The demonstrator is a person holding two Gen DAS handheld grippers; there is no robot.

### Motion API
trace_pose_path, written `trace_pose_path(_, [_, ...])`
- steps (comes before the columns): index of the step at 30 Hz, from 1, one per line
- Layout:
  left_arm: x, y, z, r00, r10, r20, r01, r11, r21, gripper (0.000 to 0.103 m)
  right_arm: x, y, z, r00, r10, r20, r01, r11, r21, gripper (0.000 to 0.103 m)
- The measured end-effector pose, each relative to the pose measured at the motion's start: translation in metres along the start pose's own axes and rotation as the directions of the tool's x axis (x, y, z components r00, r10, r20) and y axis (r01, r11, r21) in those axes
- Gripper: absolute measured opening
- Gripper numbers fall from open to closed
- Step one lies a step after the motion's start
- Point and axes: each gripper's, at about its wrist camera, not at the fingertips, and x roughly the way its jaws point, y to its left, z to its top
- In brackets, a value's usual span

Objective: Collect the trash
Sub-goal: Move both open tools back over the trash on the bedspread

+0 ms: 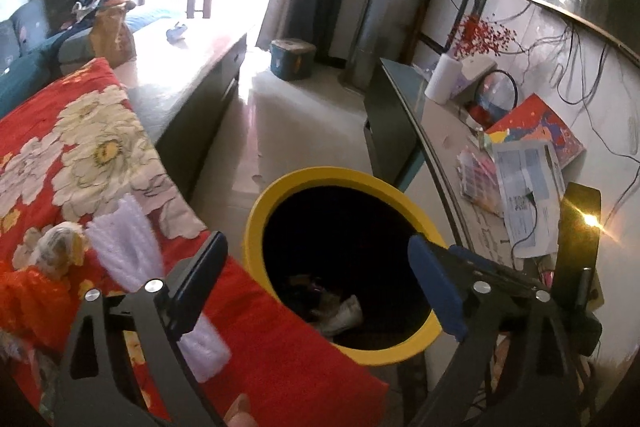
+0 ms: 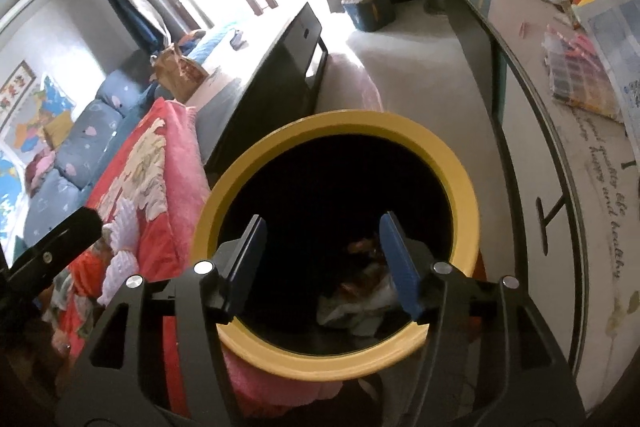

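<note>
A bin with a yellow rim (image 1: 320,173) (image 2: 340,121) stands on the floor beside a red floral blanket (image 1: 80,131). Crumpled trash (image 1: 340,311) (image 2: 360,303) lies at its dark bottom. My left gripper (image 1: 316,243) is wide open above the bin's mouth, with nothing between its fingers. My right gripper (image 2: 323,223) hangs over the same opening, also open and holding nothing. A bundle of white fuzzy sticks (image 1: 124,239) (image 2: 124,223) and a crumpled clear wrapper (image 1: 60,247) rest on the blanket left of the bin.
A glass-topped side table (image 1: 448,155) (image 2: 532,147) to the right carries papers (image 1: 528,195), a paper roll (image 1: 444,79) and a red book (image 1: 540,127). A dark low table (image 1: 188,79) stands behind the blanket. A blue box (image 1: 292,59) sits on the floor.
</note>
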Motion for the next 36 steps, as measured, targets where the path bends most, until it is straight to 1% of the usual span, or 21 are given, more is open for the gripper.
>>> trace_pose_path(1, [-0.003,0.002,-0.001,1.000,0.008,0.007,-0.008,1.000,0.000,0.094,-0.001,0.001,0.000,1.000,-0.001,0.005,0.001,1.000,-0.001,0.053])
trace_pose_path(13, [-0.045,0.023,-0.007,0.993,0.084,0.079,-0.082,0.996,-0.028,0.095,-0.017,0.022,0.003,0.998,0.030,0.051,-0.028,0.999,-0.046,0.061])
trace_pose_path(17, [-0.059,0.030,-0.008,0.989,0.106,0.104,-0.103,0.994,-0.038,0.095,-0.023,0.035,0.002,0.997,0.047,0.059,-0.042,0.996,-0.078,0.062])
trace_pose_path(26, [-0.080,0.048,-0.014,0.982,0.134,0.131,-0.124,0.989,-0.084,0.095,-0.029,0.064,-0.006,0.995,0.089,0.055,-0.079,0.985,-0.155,0.063])
trace_pose_path(36, [-0.093,0.069,-0.021,0.977,0.164,0.137,-0.147,0.981,-0.126,0.095,-0.031,0.091,-0.017,0.992,0.122,0.036,-0.111,0.969,-0.221,0.064])
